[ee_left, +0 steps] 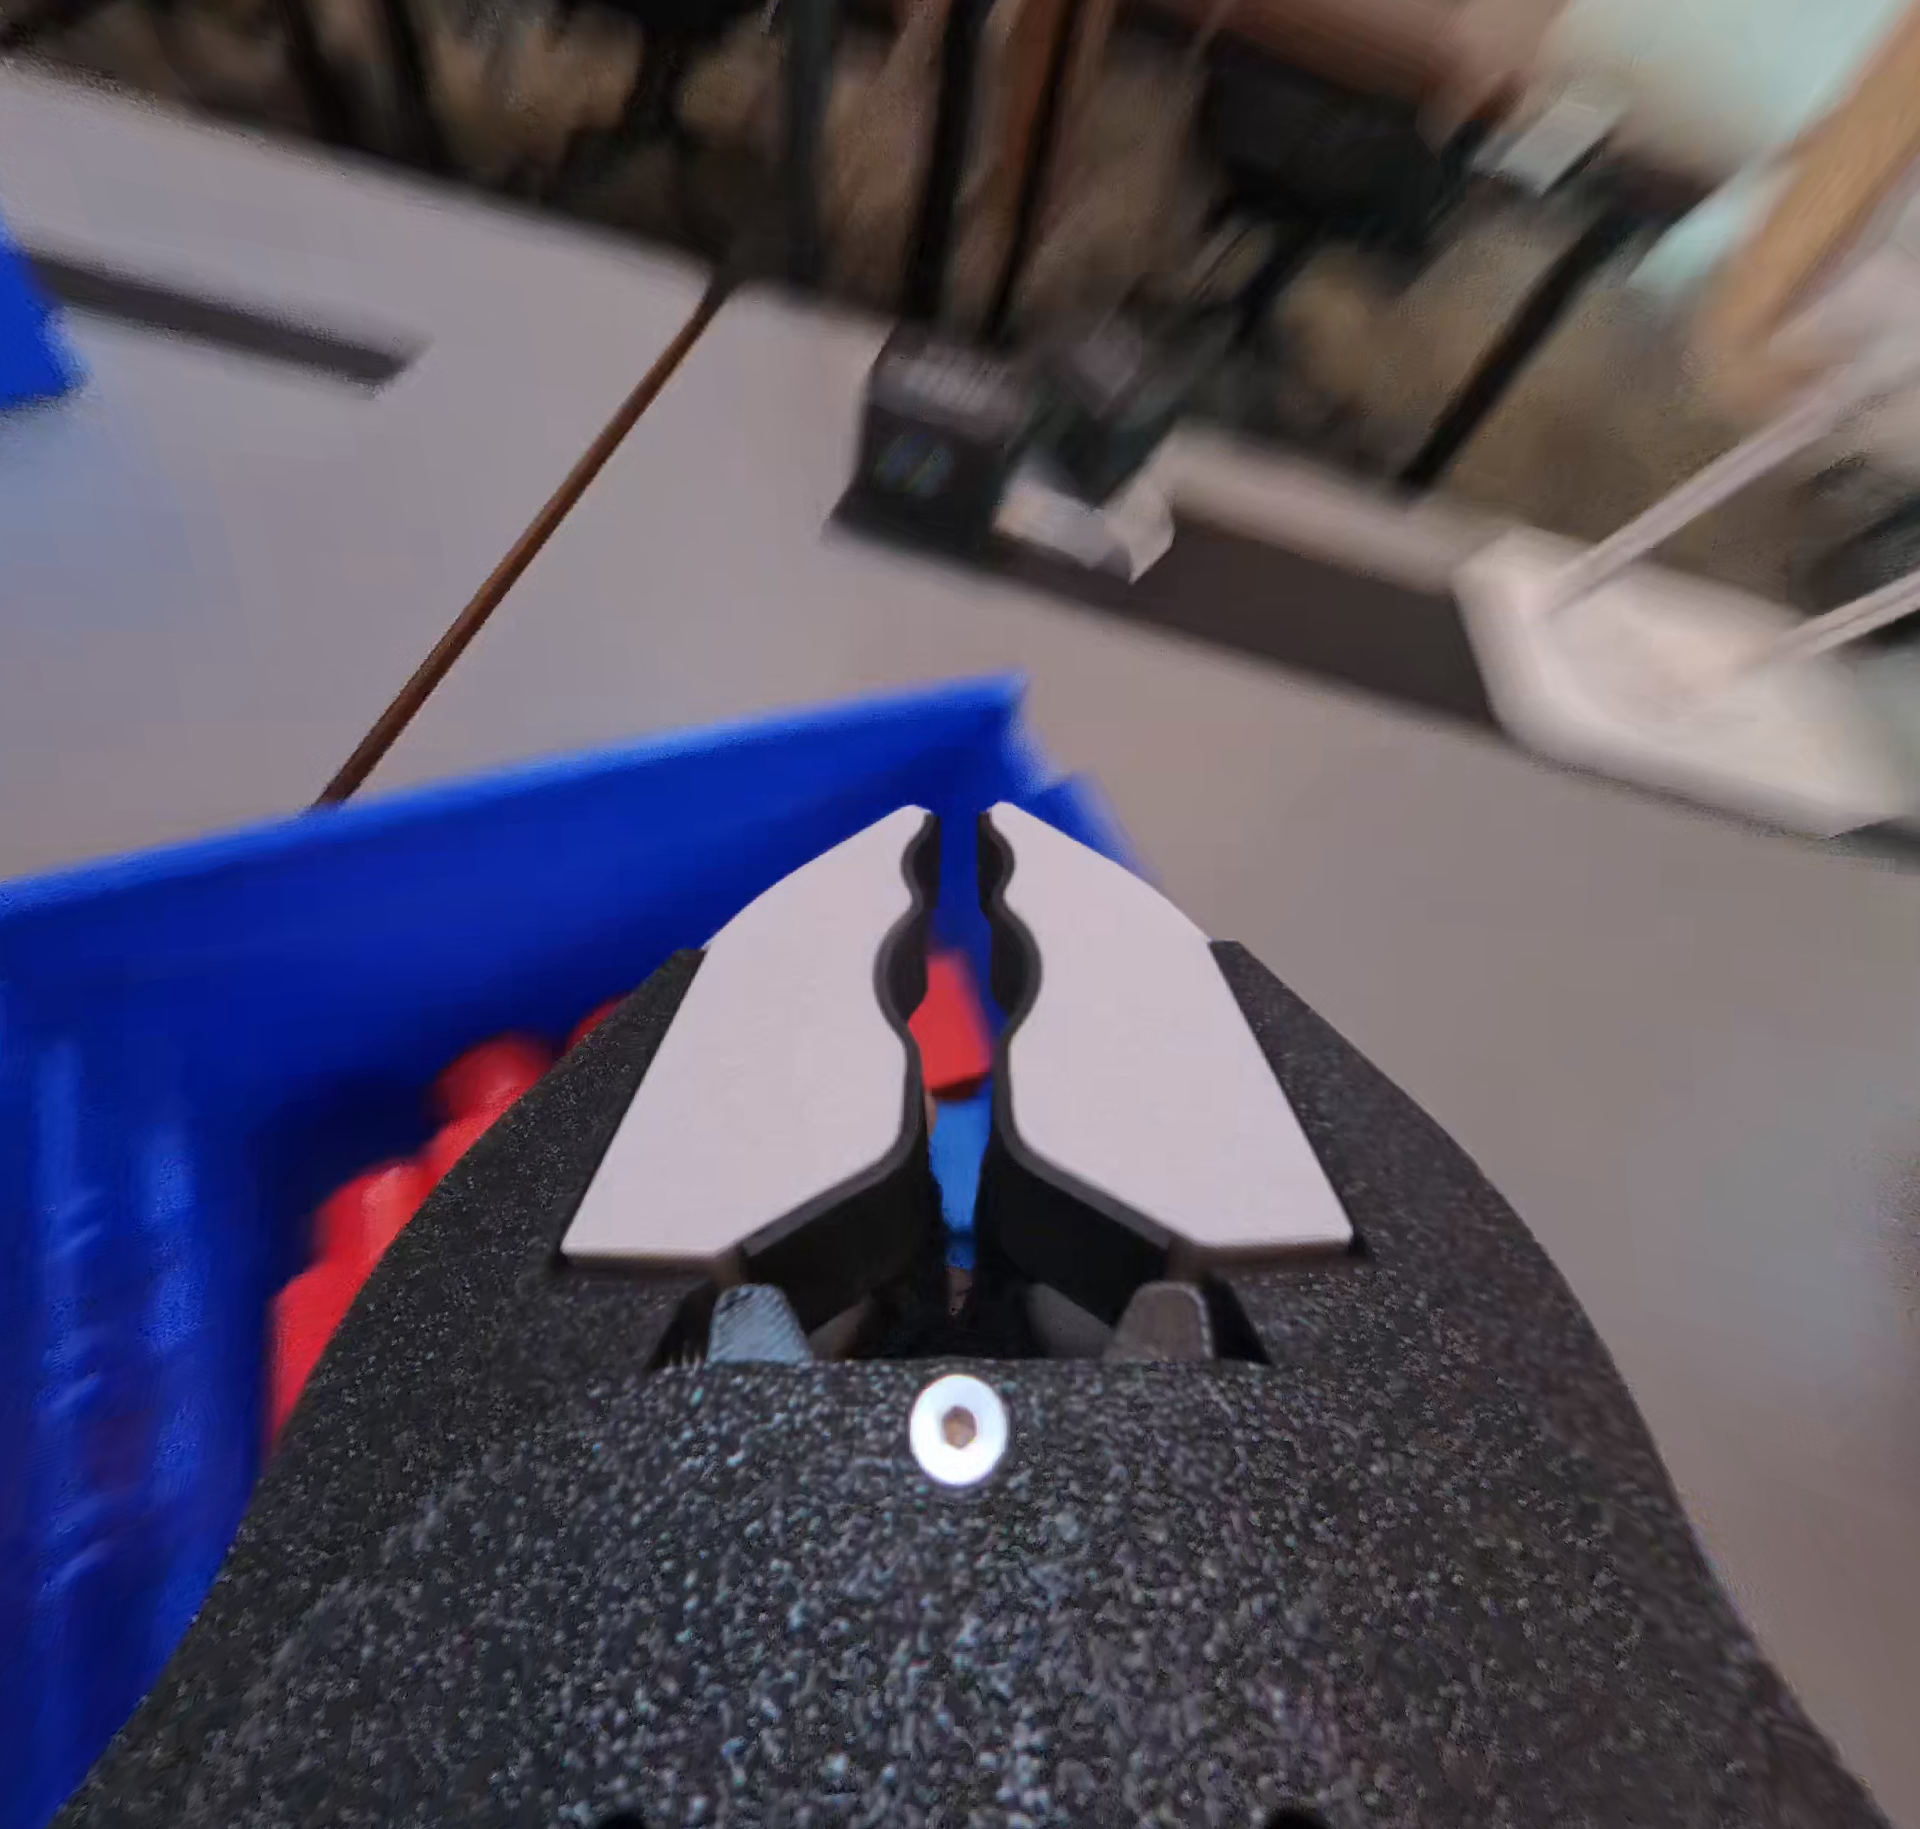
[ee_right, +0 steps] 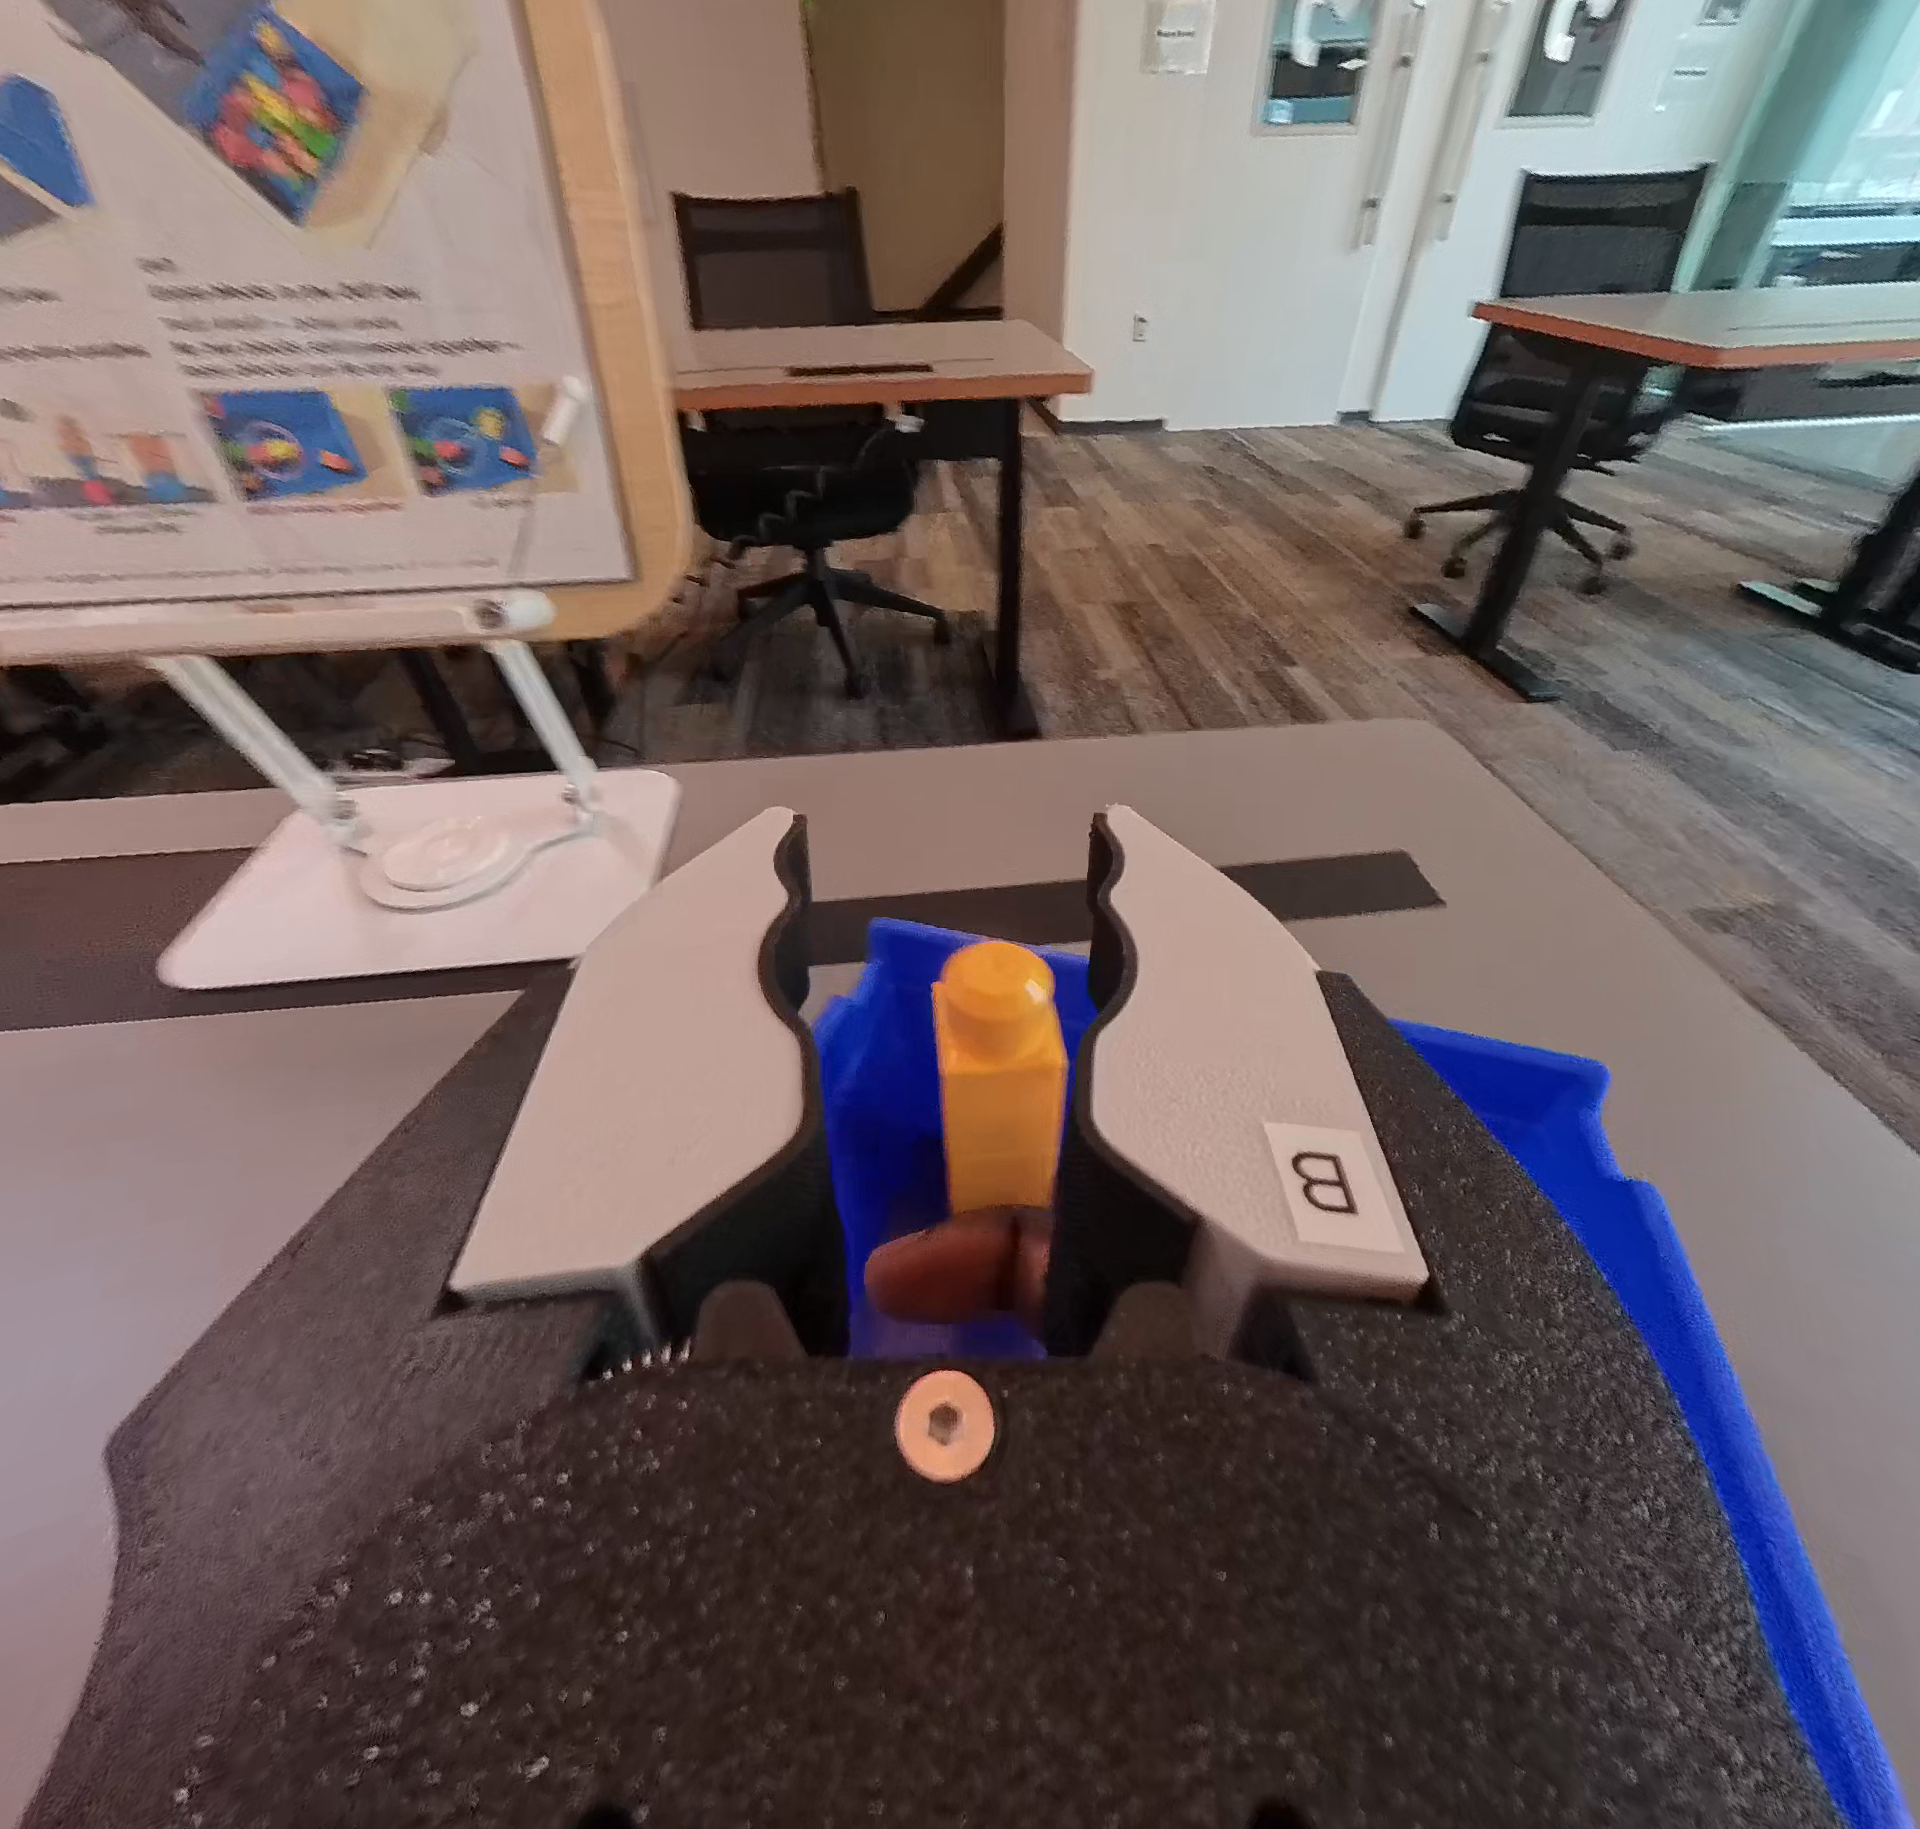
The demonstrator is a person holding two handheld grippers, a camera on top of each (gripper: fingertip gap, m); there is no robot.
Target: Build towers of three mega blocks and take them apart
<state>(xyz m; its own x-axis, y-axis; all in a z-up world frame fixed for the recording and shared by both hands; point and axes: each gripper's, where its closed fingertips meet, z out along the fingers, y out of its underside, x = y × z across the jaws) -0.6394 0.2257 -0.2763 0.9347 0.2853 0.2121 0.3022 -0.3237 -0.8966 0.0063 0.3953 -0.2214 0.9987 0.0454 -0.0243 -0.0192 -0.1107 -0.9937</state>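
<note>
Left wrist view: the left gripper (ee_left: pixel 958 823) hangs over a blue bin (ee_left: pixel 499 844) on a grey table (ee_left: pixel 1351 948), its grey fingers (ee_left: pixel 769 1052) drawn almost together with only a thin slit between them and nothing caught there. Red blocks (ee_left: pixel 416 1156) lie inside the bin, partly hidden under the gripper; the picture is smeared by motion.

Right wrist view: the right gripper (ee_right: pixel 945 844) is spread wide above a second blue bin (ee_right: pixel 1538 1114), clasping nothing. An orange block (ee_right: pixel 997 1083) stands upright inside that bin, between the fingers (ee_right: pixel 665 1073) but apart from both. A brown block (ee_right: pixel 956 1270) lies at its foot. Beyond the bin, an instruction sheet (ee_right: pixel 291 252) sits on a white stand (ee_right: pixel 436 875).
</note>
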